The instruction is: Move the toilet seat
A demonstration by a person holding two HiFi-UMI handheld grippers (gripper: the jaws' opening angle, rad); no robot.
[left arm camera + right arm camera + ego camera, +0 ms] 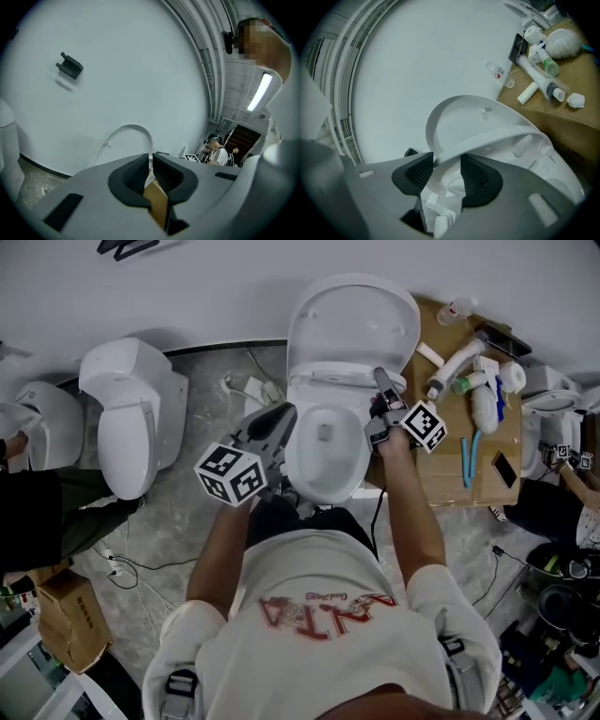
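The toilet seat (501,135) stands half raised, tilted between the bowl (323,465) and the upright lid (352,322), which leans back toward the white wall. The right tool (444,162) grasps the seat's front rim, which runs across between its wide-set pads, at the bowl's right side. The left tool (152,161) hangs just left of the bowl, clenched to a thin slit with nothing in it and aimed at the wall. Right of the toilet, a brown tabletop (450,479) carries tubes and bottles. A second toilet (136,418) stands well to the left.
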